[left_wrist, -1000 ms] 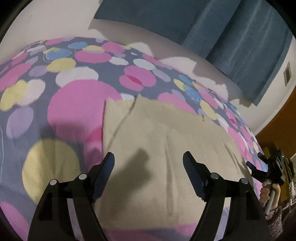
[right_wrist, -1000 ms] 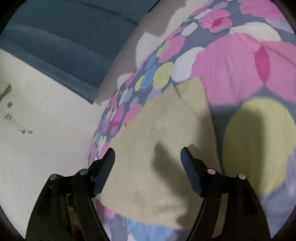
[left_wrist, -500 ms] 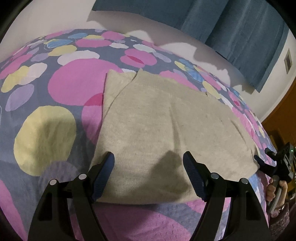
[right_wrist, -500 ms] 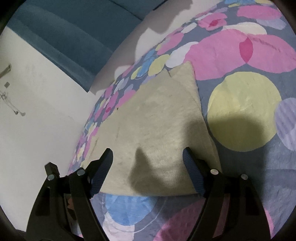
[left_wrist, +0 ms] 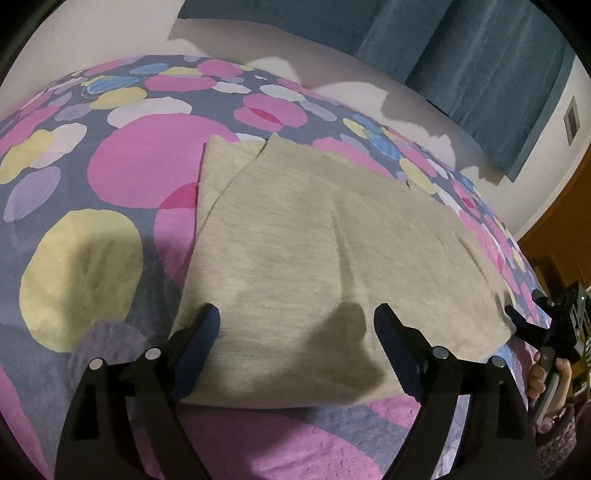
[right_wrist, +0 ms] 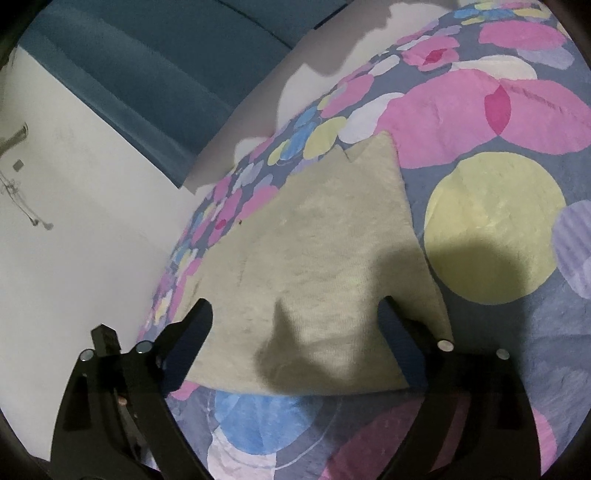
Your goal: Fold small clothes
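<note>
A beige knitted garment (left_wrist: 332, 258) lies flat on a bedspread (left_wrist: 110, 177) printed with pink, yellow, blue and lilac circles on a grey-blue ground. The cloth is spread in 1 smooth layer with a faint lengthwise crease down its middle. At its far end a narrower piece sticks out to the left of the main body, set off by a small notch. In the right wrist view the same garment (right_wrist: 325, 266) runs away from the camera toward a far corner, its near hem lying across a blue circle and a pink one.

The left gripper (left_wrist: 297, 350) hovers over the near hem with its 2 fingers spread wide and nothing between them; its shadow falls on the cloth just ahead. The right gripper (right_wrist: 295, 332) is likewise spread apart above the near edge, empty, and casts a dark shadow on the cloth. From the left wrist view, the right gripper (left_wrist: 532, 328) shows at the garment's right corner, gripped by a hand (left_wrist: 550, 376).

Behind the bed stands a white wall (left_wrist: 110, 29) with a blue curtain (left_wrist: 480, 55) hanging over it.
</note>
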Available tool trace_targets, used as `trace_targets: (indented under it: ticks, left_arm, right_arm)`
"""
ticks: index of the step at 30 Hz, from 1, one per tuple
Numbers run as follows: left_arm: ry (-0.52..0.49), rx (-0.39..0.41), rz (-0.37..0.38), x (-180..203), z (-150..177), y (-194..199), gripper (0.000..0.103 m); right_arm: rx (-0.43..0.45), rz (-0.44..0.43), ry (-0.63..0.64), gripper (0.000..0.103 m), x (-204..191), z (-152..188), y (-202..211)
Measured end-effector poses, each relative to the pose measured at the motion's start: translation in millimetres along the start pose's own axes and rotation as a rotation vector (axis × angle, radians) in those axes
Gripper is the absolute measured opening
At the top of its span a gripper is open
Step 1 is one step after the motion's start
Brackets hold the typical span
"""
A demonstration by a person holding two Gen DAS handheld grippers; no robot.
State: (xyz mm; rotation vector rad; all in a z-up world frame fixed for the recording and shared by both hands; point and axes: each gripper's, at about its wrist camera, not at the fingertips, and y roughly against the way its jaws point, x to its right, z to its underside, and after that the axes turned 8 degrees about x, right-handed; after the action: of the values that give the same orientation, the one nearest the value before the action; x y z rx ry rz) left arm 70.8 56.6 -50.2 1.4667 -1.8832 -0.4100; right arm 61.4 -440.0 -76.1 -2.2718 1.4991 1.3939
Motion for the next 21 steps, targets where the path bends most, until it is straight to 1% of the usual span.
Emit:
trace_targets:
  ticks: [4,7,10,13,15,19,21]
  left_arm:
    - [-0.002,-0.001,-0.003,0.6,0.4,-0.1,0.086]
    - [-0.008,-0.001,-0.010,2.7,1.5,0.1,0.086]
    - [-0.007,-0.002,-0.009,3.0,1.3,-0.3,0.087]
    - [-0.008,-0.003,-0.010,3.2,1.2,-0.6,0.087]
    - [-0.010,-0.003,-0.013,3.9,1.1,-0.6,0.087]
    - [-0.009,-0.003,-0.012,4.2,1.4,-0.6,0.087]
    - [-0.009,-0.004,-0.012,4.5,1.1,-1.4,0.087]
  right_arm:
    - [-0.010,0.061,0.016,0.092,-10.0,-0.2,-1.0]
    - [0.007,0.040,-0.011,0.092,-21.4,-3.9,0.6]
    - [0.001,0.007,0.004,0.092,-43.9,-12.6,-8.0]
    - [-0.025,-0.049,0.009,0.093,-68.1,-24.1,-31.8]
    - [-0.061,-0.070,0.010,0.094,-85.0,-31.5,-59.3]
    - [-0.139,-0.065,0.068,0.094,-113.5,-41.3,-114.8]
    - [-0.170,-0.074,0.057,0.094,-123.0,-47.5,-144.6]
